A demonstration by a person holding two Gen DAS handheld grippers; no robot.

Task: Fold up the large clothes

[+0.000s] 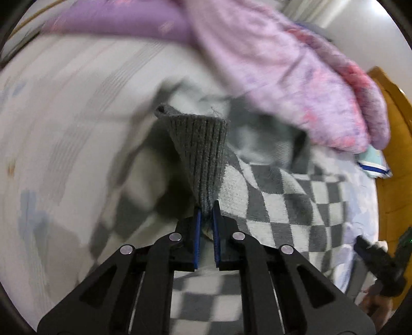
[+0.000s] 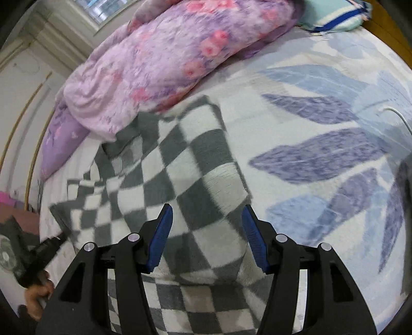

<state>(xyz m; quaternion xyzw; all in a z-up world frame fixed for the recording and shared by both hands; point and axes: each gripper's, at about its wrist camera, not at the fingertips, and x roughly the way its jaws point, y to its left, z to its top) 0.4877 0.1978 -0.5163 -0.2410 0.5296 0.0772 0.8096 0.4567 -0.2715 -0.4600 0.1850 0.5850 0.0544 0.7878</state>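
Note:
A grey-and-white checkered knit sweater (image 2: 185, 175) lies spread on the bed. In the left wrist view its grey ribbed cuff (image 1: 200, 149) stands up from between the blue pads of my left gripper (image 1: 206, 208), which is shut on it, while the checkered body (image 1: 278, 195) trails off to the right. My right gripper (image 2: 206, 216) hovers open just above the sweater, its blue pads (image 2: 161, 232) wide apart with checkered fabric below them and nothing pinched. The left gripper (image 2: 59, 237) shows at the left edge of the right wrist view, at the sweater's far edge, held by a hand (image 2: 38, 291).
A pink floral quilt (image 2: 167, 64) is heaped along the far side of the bed, on a purple pillow (image 2: 61, 139). The bedsheet (image 2: 322, 154) has a blue and purple leaf print. A teal striped cloth (image 2: 334, 15) lies at the headboard corner. A wooden bed frame (image 1: 391, 180) borders the right.

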